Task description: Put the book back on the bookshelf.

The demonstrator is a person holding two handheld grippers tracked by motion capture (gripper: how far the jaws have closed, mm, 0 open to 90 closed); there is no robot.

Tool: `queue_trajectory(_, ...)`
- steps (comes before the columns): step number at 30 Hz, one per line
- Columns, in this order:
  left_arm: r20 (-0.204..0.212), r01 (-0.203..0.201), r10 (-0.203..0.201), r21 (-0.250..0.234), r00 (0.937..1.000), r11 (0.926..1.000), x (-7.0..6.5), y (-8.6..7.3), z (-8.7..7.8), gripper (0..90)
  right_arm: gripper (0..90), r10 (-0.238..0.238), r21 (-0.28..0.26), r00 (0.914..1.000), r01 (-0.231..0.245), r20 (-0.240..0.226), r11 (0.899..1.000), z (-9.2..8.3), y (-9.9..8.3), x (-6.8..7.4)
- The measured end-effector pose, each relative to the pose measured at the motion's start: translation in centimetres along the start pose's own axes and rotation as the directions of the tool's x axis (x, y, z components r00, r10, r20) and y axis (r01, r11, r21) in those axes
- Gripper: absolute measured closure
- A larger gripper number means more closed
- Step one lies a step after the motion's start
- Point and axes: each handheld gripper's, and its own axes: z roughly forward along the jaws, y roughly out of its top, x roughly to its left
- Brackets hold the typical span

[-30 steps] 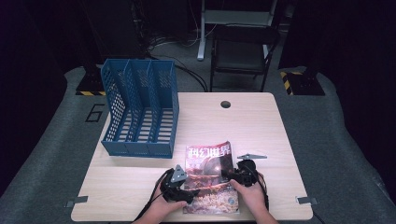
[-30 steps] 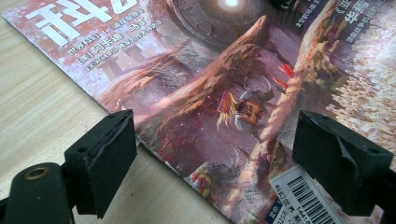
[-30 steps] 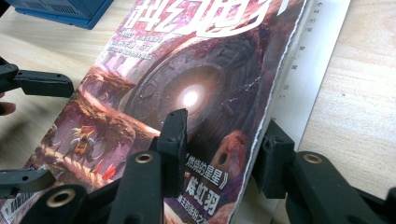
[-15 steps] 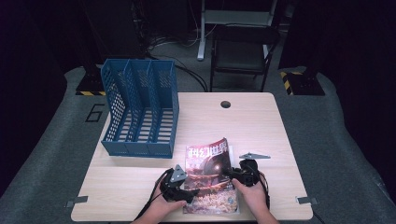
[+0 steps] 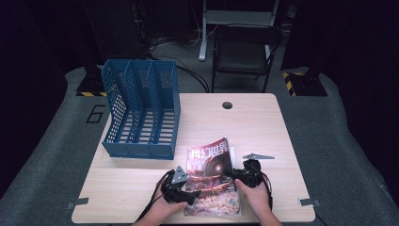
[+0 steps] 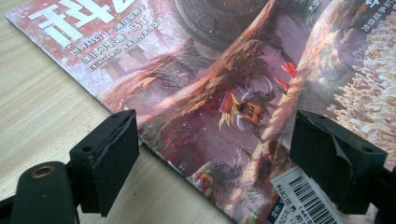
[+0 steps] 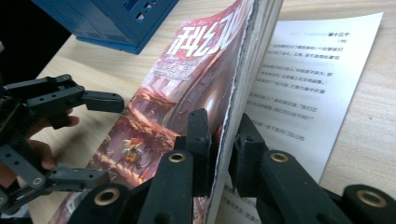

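Note:
A magazine [image 5: 209, 162] with a red illustrated cover lies near the table's front edge. My right gripper [image 5: 237, 175] is shut on its right edge, and the cover and a thick stack of pages [image 7: 187, 79] stand up off the table. One printed page [image 7: 299, 79] stays flat beneath. In the right gripper view my right gripper [image 7: 223, 140] pinches that stack. My left gripper [image 5: 188, 190] is open at the magazine's left edge. Its jaws straddle the cover's lower edge [image 6: 224, 84] with a wide gap, one over the bare wood and one over the barcode corner.
A blue three-slot file rack [image 5: 141, 113] stands at the table's back left, close to the magazine's top corner. The wooden table [image 5: 254, 122] has a cable hole [image 5: 227, 105] near its far edge. A black chair [image 5: 244, 52] stands beyond it.
The right gripper has raised the magazine's right side, so the cover now bows upward instead of lying flat. The left gripper has stayed at the left edge.

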Motion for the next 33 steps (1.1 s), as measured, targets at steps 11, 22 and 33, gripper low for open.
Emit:
queue_trajectory(11, 0.006, 0.000, 0.000, 0.010, 1.0000, 0.9999, 0.2, 0.1, 0.0, 16.3, 82.3, 0.037, 0.028, 0.9987, -0.036, -0.035, 0.999, -0.2, 0.2, -0.3)
queue_trajectory(22, -0.007, -0.007, 0.007, -0.001, 1.0000, 1.0000, 0.4, 0.2, 0.1, 16.6, 82.9, 0.070, 0.073, 0.9956, -0.065, -0.063, 0.995, -0.1, 0.5, -0.8)
queue_trajectory(33, 0.004, 0.002, -0.002, 0.001, 1.0000, 1.0000, 0.7, 0.3, 0.1, 18.3, 85.9, 0.098, 0.035, 0.9880, -0.094, -0.120, 0.995, -0.3, 0.2, -1.1)
